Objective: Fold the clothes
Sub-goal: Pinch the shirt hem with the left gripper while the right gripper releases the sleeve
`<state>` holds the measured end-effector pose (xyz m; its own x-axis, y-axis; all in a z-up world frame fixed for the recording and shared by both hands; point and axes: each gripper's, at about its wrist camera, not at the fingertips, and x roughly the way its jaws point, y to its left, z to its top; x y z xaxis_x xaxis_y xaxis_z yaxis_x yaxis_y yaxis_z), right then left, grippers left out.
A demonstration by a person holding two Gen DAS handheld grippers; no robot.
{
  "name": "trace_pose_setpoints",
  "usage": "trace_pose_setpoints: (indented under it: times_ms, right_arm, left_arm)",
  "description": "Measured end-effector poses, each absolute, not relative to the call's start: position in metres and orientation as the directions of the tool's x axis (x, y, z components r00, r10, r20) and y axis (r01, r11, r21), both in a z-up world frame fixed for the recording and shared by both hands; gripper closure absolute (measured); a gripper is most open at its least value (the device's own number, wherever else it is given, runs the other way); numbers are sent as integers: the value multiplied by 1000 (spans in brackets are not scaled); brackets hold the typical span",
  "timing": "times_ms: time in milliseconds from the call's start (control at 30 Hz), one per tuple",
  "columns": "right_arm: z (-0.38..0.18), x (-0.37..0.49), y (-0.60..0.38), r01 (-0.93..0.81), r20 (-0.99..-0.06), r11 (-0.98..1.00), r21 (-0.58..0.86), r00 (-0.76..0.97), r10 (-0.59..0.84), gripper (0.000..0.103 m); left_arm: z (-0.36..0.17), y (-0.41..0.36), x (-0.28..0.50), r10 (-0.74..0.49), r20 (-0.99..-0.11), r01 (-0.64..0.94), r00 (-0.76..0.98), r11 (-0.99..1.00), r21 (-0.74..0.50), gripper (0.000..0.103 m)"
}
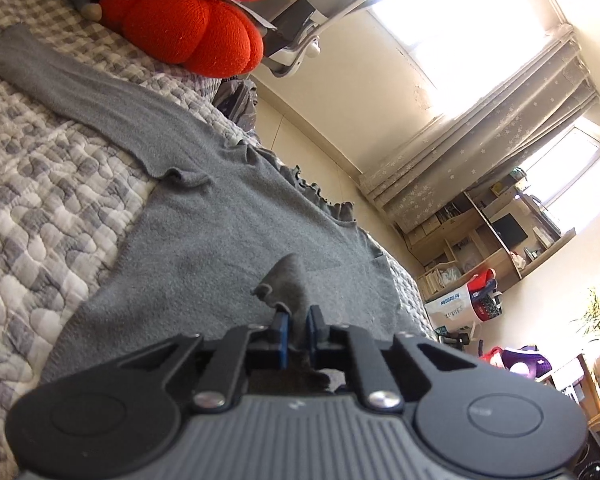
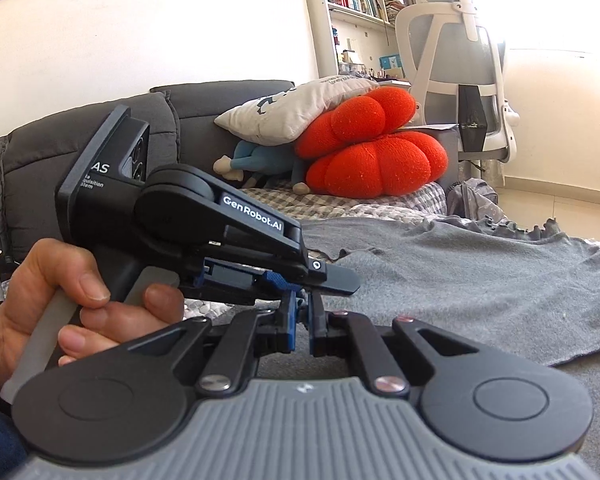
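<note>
Grey sweater [image 1: 228, 216] spread flat on a bed covered by a checked quilt [image 1: 32, 208], one sleeve [image 1: 60, 76] stretched toward the far end, the frilled neckline [image 1: 320, 196] along the bed's edge. Left tool [image 1: 296, 326]: blue-padded fingers [image 1: 281, 330] pressed together on a raised fold of the sweater's hem, the pinched cloth standing up between them in a small peak above the flat body of the garment. Right tool [image 2: 302, 320]: jaws pressed together; in the right wrist view grey cloth lies under and behind the tips, but whether any of it is caught between them cannot be told. The same view shows the left tool from the side, just beside and in front of the right one, its tips lying low over the sweater, its handle held in a hand [image 2: 60, 300] with fingers curled round the trigger. Behind the sweater: two red cushions [image 2: 372, 152] stacked, a white pillow [image 2: 288, 108] leaning on the upper one, a stuffed toy [image 2: 256, 164] beneath it, a dark sofa back [image 2: 80, 140], and a white office chair [image 2: 456, 64] past the bed's end. The left wrist view also shows curtains [image 1: 480, 140] at a bright window.
</note>
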<state>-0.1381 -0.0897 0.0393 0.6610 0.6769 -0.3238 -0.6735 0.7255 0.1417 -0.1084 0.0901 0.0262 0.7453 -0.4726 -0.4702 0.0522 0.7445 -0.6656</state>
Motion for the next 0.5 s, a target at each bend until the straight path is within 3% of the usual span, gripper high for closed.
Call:
trace_pose_setpoints:
  times_ms: [267, 333, 433, 500]
  right_arm:
    - [39, -143, -86, -689, -331, 711, 137, 645, 689, 96]
    - [39, -143, -92, -678, -326, 723, 134, 659, 678, 86]
    - [38, -138, -114, -612, -331, 778, 141, 711, 620, 84]
    - [38, -125, -140, -491, -356, 859, 141, 785, 507, 82]
  left_arm:
    - [32, 106, -114, -432, -450, 62, 782, 772, -633, 97]
    - [33, 112, -114, -418, -440, 58, 795, 774, -631, 98]
    - [32, 122, -113, -409, -441, 41, 799, 769, -638, 98]
    - [30, 128, -112, -402, -452, 25, 797, 768, -640, 98]
